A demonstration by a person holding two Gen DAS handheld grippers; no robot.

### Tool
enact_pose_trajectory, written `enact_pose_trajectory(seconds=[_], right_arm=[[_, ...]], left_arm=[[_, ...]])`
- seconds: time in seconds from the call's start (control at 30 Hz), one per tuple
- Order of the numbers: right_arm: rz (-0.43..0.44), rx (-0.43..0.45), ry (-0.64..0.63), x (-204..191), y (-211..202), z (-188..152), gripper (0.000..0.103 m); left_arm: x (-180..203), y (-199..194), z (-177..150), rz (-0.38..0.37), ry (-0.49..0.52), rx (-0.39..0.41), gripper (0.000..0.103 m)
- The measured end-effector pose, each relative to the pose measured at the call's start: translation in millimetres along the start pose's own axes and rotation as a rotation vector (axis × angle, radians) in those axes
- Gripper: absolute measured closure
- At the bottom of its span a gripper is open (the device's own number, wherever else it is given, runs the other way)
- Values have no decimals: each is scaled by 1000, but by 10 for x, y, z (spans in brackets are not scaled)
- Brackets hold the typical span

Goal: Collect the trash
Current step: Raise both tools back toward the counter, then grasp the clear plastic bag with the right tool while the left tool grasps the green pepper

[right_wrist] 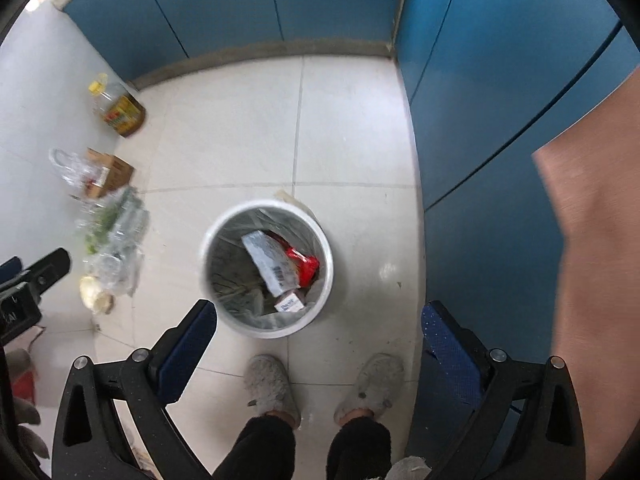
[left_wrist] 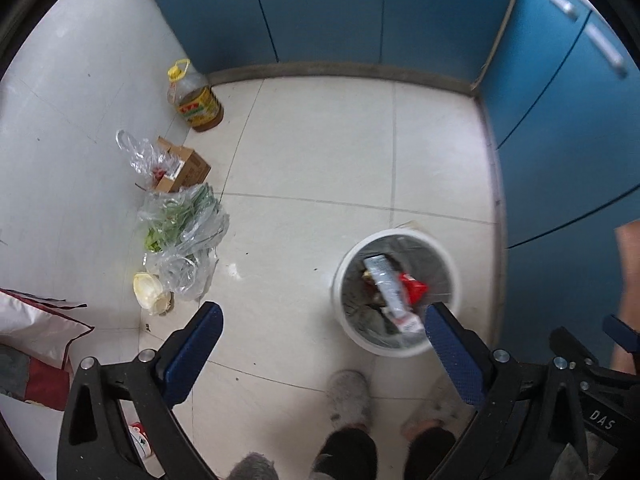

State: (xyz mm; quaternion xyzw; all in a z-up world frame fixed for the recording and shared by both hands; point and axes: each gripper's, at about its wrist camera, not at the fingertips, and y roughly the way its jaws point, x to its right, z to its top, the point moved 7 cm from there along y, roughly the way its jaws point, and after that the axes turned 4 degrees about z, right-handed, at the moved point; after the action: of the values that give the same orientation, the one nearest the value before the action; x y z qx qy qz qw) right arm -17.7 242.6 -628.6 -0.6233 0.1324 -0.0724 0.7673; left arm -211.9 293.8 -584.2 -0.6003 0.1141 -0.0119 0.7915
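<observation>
A white round trash bin (left_wrist: 344, 268) (right_wrist: 326, 280) lined with a clear bag stands on the tiled floor. It holds a grey wrapper (left_wrist: 384, 276) (right_wrist: 268, 256), a red wrapper (left_wrist: 414, 290) (right_wrist: 304, 266) and a small white box (right_wrist: 290, 303). My left gripper (left_wrist: 324, 316) is open and empty, high above the floor to the left of the bin. My right gripper (right_wrist: 318, 314) is open and empty, above the bin's near edge. Part of the left gripper (right_wrist: 36, 276) shows at the left edge of the right wrist view.
Along the left wall lie an oil bottle (left_wrist: 196, 98) (right_wrist: 118, 110), a cardboard box (left_wrist: 186, 166) (right_wrist: 112, 172), clear plastic bags with greens (left_wrist: 180, 224) (right_wrist: 112, 232) and a yellowish lump (left_wrist: 150, 290) (right_wrist: 94, 294). Blue cabinets (left_wrist: 320, 12) (right_wrist: 480, 120) close off the back and right. The person's slippered feet (right_wrist: 272, 388) stand near the bin.
</observation>
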Motion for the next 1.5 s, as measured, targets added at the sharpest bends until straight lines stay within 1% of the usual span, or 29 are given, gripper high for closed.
enact_pose_trajectory(seconds=[0.17,0.2,0.3,0.33,0.4,0.43,0.47,0.5,0.57,0.6,0.63,0.7,0.73,0.8,0.83,0.9,0.93,0.97,1.0,1.03,1.07,1.13,1.17,1.23,1.27,1.3,1.37,1.43,1.5], right_arm=[[65,69,0,-103,-1080,159,0],[79,87,0,-116,-1296,206,0],[127,137,6,-139,-1920,326,0],[153,152,18,-127,-2134,366,0],[208,177,43,-83,-2511,426,0],[229,191,56,-65,-2660,436,0],[256,206,71,-29,-2808,452,0],[295,230,99,47,-3004,475,0],[352,274,153,195,-3251,483,0],[393,302,192,341,-3418,492,0],[405,317,217,447,-3497,478,0],[398,354,285,784,-3682,452,0],[382,369,325,1010,-3770,435,0],[337,398,413,1563,-3926,376,0],[314,408,448,1812,-3967,337,0],[249,430,551,2474,-4072,219,0],[227,435,595,2743,-4097,172,0],[196,439,642,3089,-4130,102,0],[162,448,679,3418,-4157,25,0],[135,458,704,3674,-4177,-22,0],[108,463,721,3918,-4198,-47,0],[52,461,731,4372,-4188,-43,0],[36,451,727,4532,-4169,-32,0],[10,416,685,4834,-4069,59,0],[-10,390,651,4961,-4003,109,2],[-20,370,621,5034,-3938,124,6],[-36,326,553,5174,-3756,220,10],[-55,281,475,5228,-3555,341,14],[-70,243,403,5254,-3361,452,15]], left_arm=[[3,-993,213,-28,24,78,0],[-5,-1247,269,-29,33,102,0],[-64,-1750,357,19,41,140,0],[-75,-1974,405,44,40,155,0],[-91,-2228,462,90,38,175,0],[-67,-2426,514,109,36,201,0],[-23,-2574,562,104,34,226,0],[9,-2664,575,99,34,243,0],[176,-2911,675,91,41,291,0],[250,-3012,719,88,50,306,0],[414,-3120,792,82,65,328,0],[702,-3245,902,78,91,348,0],[907,-3283,941,72,113,341,0],[1364,-3322,1018,28,166,283,0],[1629,-3308,1039,-5,192,247,0],[2162,-3301,1097,-74,244,200,0],[2356,-3292,1114,-89,266,189,0],[2707,-3307,1124,-107,307,183,0],[2970,-3329,1130,-115,340,184,0],[3375,-3340,1122,-127,393,185,0],[3675,-3344,1113,-135,429,190,0],[4139,-3346,1089,-131,488,201,0],[4463,-3319,1072,-119,533,216,0],[4856,-3257,1040,-85,583,223,0],[4967,-3213,1034,-71,595,219,0],[5088,-3146,1028,-59,604,208,0],[5214,-3047,1000,-41,609,190,0],[5285,-2918,983,-24,608,166,0],[5318,-2792,979,-8,604,142,0]])
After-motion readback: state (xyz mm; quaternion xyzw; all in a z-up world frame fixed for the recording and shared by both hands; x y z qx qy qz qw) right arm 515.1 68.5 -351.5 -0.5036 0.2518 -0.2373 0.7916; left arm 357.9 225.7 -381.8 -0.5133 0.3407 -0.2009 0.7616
